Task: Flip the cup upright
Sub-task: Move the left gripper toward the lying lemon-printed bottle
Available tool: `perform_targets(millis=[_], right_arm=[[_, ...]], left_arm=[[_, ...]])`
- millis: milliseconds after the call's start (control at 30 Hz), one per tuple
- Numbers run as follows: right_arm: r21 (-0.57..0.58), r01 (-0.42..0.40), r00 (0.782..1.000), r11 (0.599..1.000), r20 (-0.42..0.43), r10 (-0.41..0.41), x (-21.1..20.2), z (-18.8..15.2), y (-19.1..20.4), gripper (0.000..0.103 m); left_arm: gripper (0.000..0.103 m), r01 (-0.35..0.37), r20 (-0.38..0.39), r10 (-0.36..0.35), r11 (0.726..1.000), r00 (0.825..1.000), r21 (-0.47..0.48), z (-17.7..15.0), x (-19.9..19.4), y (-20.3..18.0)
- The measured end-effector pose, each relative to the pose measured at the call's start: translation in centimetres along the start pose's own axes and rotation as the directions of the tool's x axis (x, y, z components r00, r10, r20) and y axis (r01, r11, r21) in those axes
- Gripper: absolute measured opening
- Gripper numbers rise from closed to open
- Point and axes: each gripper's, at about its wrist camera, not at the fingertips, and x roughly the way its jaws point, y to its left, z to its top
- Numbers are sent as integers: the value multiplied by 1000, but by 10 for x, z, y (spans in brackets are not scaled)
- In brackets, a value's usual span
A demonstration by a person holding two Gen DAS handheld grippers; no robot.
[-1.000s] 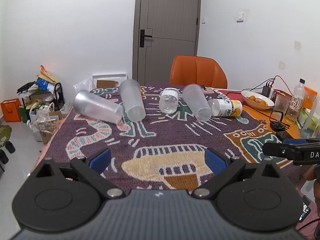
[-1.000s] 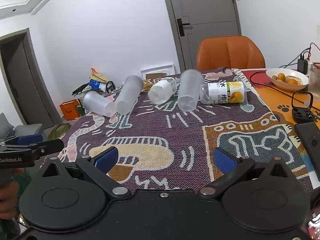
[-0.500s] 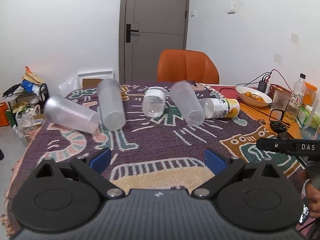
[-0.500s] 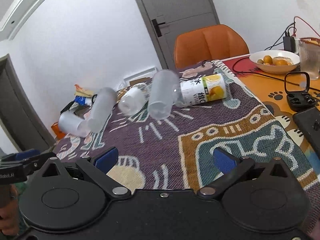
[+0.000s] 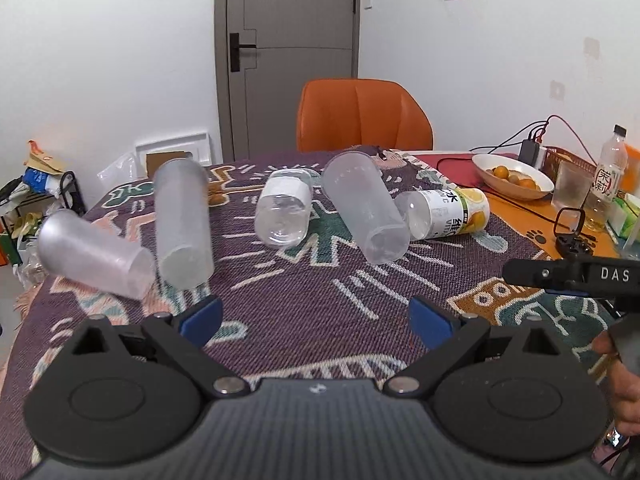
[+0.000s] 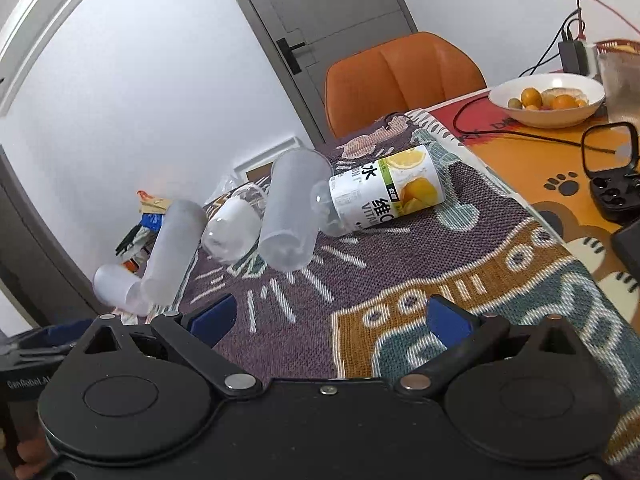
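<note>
Three frosted plastic cups lie on their sides on the patterned cloth: a left cup, a middle-left cup and a right cup. A clear bottle with a white label and a lemon-label bottle also lie flat among them. My left gripper is open and empty, short of the cups. My right gripper is open and empty, tilted, with the right cup ahead of it.
An orange chair stands behind the table. On the right are a bowl of fruit, cables, an upright glass, a drink bottle and a black case. Clutter lies on the floor at left.
Both grippers have moved forward toward the cups, which appear larger and nearer. The right gripper has tilted. Nothing on the cloth has moved, and both grippers stay open.
</note>
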Motion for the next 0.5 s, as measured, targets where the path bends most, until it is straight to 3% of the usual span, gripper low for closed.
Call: perform_targets(millis=[133, 367, 500], right_arm=[[26, 0, 1000, 1000, -1, 0, 14, 8, -6, 103], [106, -3, 1000, 994, 11, 2, 26, 14, -29, 103], [114, 34, 999, 993, 26, -38, 26, 16, -43, 103]], left_arm=[[98, -1, -11, 1, 1000, 1000, 21, 10, 19, -6], [98, 4, -11, -2, 989, 1000, 150, 38, 47, -22], [98, 24, -13, -21, 976, 1000, 217, 58, 62, -36]])
